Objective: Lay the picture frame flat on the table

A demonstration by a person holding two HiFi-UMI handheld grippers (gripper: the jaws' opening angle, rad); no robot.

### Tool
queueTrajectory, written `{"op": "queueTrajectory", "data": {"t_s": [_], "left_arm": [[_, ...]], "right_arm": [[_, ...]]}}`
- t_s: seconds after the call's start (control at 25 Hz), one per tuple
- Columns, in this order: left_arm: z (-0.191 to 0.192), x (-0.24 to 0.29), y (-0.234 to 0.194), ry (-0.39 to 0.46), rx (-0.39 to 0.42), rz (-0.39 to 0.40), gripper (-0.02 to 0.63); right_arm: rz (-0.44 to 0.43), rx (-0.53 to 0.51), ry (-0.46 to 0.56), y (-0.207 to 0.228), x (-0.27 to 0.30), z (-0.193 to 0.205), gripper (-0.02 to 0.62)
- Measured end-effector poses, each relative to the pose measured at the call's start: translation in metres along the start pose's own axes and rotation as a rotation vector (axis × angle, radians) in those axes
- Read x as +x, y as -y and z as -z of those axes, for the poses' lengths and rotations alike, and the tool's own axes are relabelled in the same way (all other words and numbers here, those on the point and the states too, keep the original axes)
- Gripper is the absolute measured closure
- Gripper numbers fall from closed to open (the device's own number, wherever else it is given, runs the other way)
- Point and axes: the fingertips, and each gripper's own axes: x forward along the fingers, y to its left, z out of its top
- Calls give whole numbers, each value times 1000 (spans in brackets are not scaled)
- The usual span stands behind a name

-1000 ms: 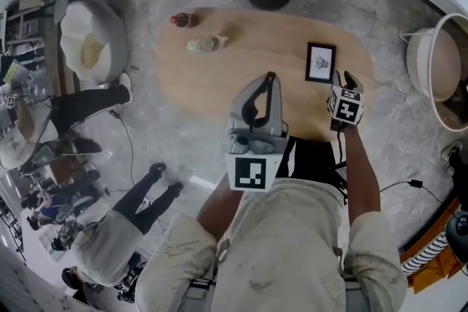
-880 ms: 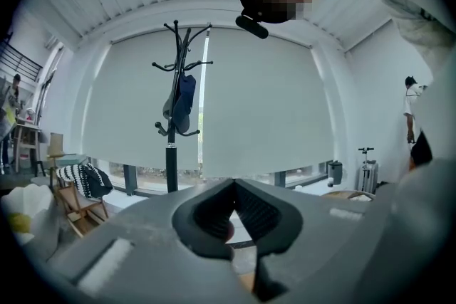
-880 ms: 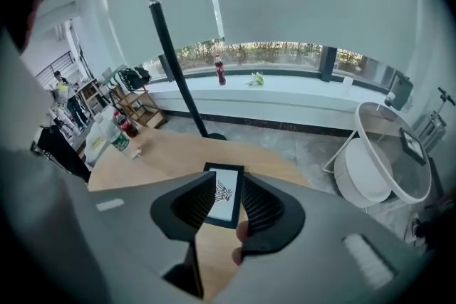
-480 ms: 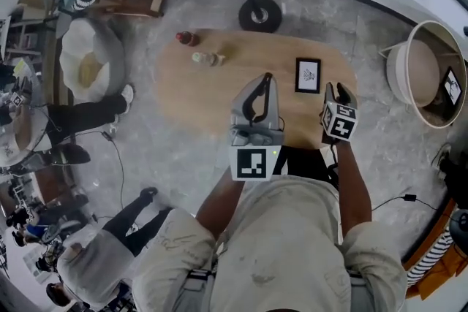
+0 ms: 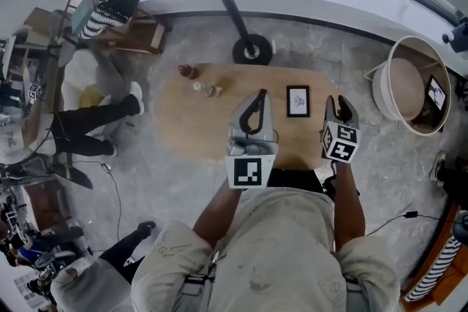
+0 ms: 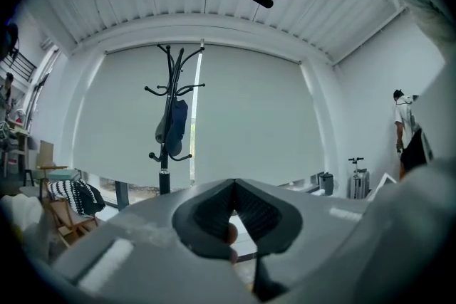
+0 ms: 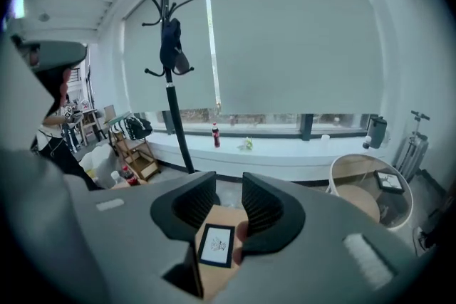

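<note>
The picture frame (image 5: 297,101) lies flat on the oval wooden tabletop (image 5: 190,113). It sits at 3 o'clock from the left claw (image 5: 259,95) and 9 o'clock from the right claw (image 5: 341,104). The left claw's tips are pressed together on nothing. The right claw is moderately wide and empty, well clear of the frame.

The near edge of the table (image 5: 183,113) is hidden behind the left gripper (image 5: 259,94), the right gripper (image 5: 340,104) and the person's torso. The drawing in the picture frame (image 5: 297,101) is too small to identify. Labels on the dark bottle (image 5: 187,71) and the pale bottle (image 5: 208,90) near the left end are unreadable.
</note>
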Motion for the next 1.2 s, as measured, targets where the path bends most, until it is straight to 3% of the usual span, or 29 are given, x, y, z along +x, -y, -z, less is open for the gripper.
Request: {"op": "queueTrajectory", "data": {"t_s": [0.44, 0.76, 1.2], "left_arm": [[-30, 19, 18, 58, -16, 80, 601], [-68, 33, 32, 137, -28, 122, 601], [-100, 21, 32, 169, 8, 130, 601]], "right_arm": [[111, -122, 319, 16, -80, -123, 476], [133, -99, 496, 23, -139, -198, 474], [182, -155, 740, 1, -211, -251, 474]]}}
